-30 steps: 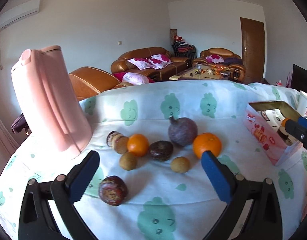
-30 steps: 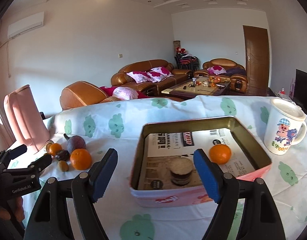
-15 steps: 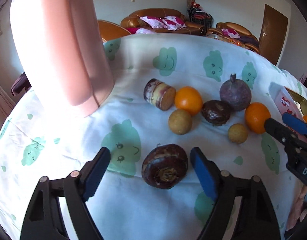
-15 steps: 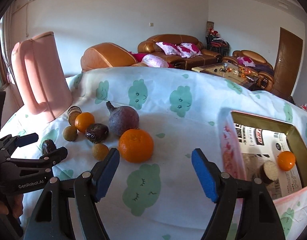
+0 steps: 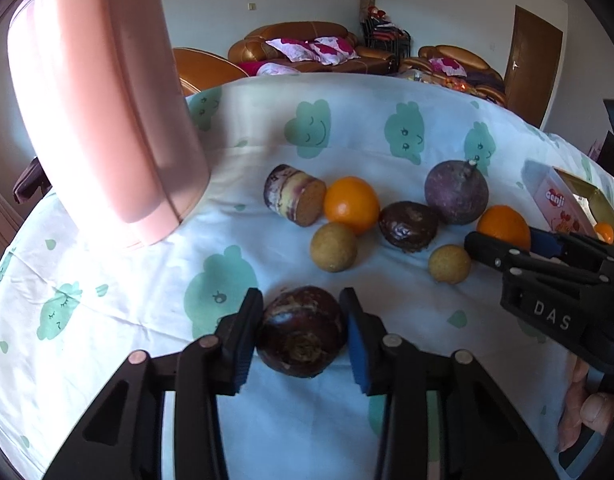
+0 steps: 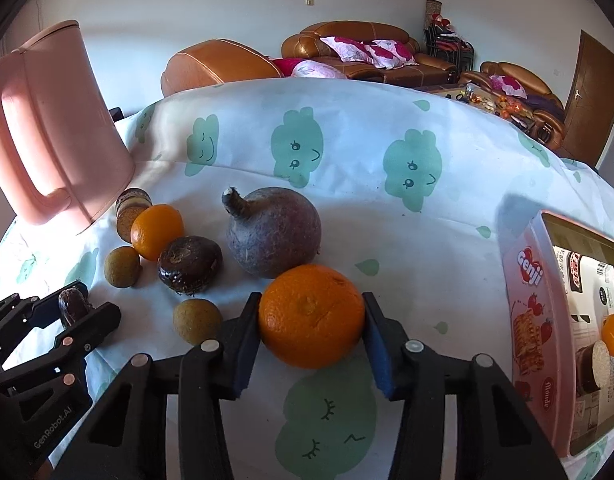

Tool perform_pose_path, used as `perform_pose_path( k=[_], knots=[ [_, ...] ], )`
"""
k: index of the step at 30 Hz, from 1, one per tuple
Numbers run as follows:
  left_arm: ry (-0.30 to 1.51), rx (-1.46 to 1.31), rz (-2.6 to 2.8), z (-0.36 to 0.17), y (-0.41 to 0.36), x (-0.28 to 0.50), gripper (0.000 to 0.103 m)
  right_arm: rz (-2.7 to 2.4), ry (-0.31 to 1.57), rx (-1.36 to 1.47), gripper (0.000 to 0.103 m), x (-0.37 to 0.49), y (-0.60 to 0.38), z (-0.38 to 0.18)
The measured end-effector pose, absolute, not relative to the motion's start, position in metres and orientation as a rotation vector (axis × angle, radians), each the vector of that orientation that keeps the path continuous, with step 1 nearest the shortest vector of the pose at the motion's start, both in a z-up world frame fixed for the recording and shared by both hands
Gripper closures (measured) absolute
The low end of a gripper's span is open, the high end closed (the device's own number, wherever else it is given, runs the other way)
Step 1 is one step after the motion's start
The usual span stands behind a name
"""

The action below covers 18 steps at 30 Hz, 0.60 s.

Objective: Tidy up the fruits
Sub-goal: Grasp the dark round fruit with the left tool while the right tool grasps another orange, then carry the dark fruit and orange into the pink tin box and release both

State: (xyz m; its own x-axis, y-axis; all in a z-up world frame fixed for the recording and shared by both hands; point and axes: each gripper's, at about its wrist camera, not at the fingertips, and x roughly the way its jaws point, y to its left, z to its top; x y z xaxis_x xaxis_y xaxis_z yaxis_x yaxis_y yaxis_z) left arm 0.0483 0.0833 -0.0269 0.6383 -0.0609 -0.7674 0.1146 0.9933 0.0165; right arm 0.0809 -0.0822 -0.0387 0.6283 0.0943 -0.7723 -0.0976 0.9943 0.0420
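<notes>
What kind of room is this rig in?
Most likely a home living room: brown leather sofas with floral cushions and a coffee table stand behind a table with a cloud-print cloth.

Dark brown fruit [image 5: 301, 330] and orange [image 6: 312, 315] resting on tablecloth [image 6: 347, 168].

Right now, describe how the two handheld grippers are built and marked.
The left gripper and right gripper match: black plastic frames with triangular cutouts, round metal pins, and blue pads on the fingers. One body reads "DAS", the other "GenRobot.AI". No cables or sleeves show.
</notes>
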Motion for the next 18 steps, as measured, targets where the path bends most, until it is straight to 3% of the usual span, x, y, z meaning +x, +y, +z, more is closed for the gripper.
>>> perform_pose_path(
  k=[12, 18],
  knots=[
    [0.554, 0.083, -0.103, 0.012, 0.068, 0.021, 0.061, 0.010, 0.575, -0.109, 0.054, 0.013, -0.081, 0.002],
    [0.503, 0.071, -0.110, 0.019, 0.062, 0.016, 0.061, -0.025, 0.522, -0.134, 0.054, -0.004, -0.094, 0.010]
  ],
)
